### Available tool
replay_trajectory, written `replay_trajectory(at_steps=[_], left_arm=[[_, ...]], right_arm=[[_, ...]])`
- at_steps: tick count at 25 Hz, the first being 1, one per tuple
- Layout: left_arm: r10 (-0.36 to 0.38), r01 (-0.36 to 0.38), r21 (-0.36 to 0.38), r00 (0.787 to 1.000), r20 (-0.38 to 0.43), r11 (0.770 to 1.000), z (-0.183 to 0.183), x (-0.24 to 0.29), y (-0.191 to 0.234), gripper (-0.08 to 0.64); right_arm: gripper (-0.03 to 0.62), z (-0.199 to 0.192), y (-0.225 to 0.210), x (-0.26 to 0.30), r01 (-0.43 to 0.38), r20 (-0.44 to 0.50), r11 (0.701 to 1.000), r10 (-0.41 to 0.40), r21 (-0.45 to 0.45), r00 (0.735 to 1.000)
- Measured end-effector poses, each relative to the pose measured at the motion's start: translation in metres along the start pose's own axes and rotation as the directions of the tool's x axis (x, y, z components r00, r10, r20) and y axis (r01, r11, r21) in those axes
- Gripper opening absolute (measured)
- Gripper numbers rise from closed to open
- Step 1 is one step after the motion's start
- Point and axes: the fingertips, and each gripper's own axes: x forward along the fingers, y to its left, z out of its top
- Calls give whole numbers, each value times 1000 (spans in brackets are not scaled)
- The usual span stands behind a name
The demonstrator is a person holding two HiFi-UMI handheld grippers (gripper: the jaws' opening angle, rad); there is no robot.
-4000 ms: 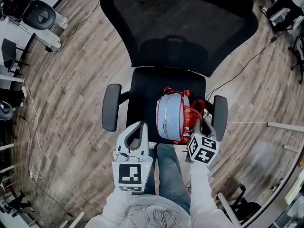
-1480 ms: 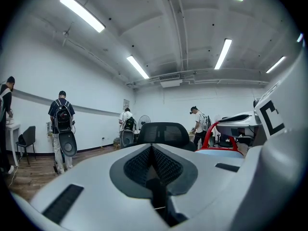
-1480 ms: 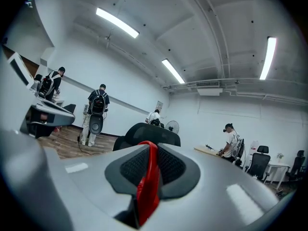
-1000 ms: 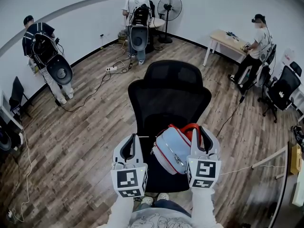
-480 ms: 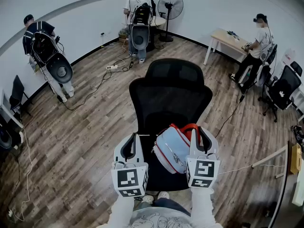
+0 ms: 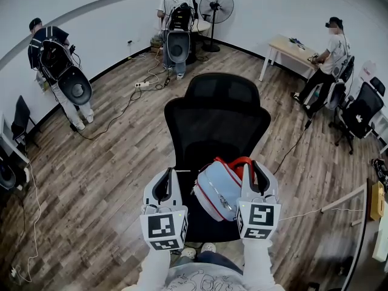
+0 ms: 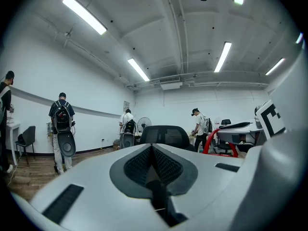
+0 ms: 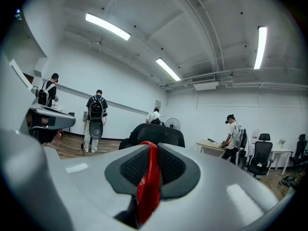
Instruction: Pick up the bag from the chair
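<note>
A light blue bag (image 6: pixel 217 190) with red trim and red straps hangs in the air in front of the black office chair (image 6: pixel 217 121). My right gripper (image 6: pixel 256 170) is shut on the bag's red strap (image 8: pixel 148 178), which runs between its jaws in the right gripper view. The strap's red loop (image 6: pixel 241 162) shows beside that gripper in the head view. My left gripper (image 6: pixel 166 183) is held up level with the right one, left of the bag, shut with nothing in it. In the left gripper view its jaws (image 7: pixel 153 158) meet, and the chair back (image 7: pixel 164 134) stands beyond.
Wooden floor (image 6: pixel 109 162) all round the chair. Three people with backpacks stand at the far wall (image 6: pixel 57 53) and near a fan (image 6: pixel 216 8). A person stands at a desk (image 6: pixel 292 50) at the right. More chairs (image 6: pixel 361 114) and floor cables (image 6: pixel 297 214) lie right.
Four seconds ago the bag lay on the chair seat with my right gripper at its strap; now it hangs lifted off the seat. Over the last second both grippers and the bag barely moved.
</note>
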Motion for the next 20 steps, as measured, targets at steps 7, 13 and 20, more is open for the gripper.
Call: replay_trajectory(at_steps=[7, 13, 20], left_arm=[[3, -3, 1, 1000, 1, 1000, 1, -1, 3, 5], [3, -3, 3, 1000, 3, 1000, -1, -4, 1, 5], [-2, 2, 2, 1000, -7, 1000, -2, -4, -5, 5]], right_arm=[[58, 2, 1, -1, 1, 5, 1000, -1, -1, 1000], [58, 1, -1, -5, 5, 9, 1000, -5, -2, 1000], [58, -2, -6, -7, 7, -1, 1000, -7, 10, 1000]])
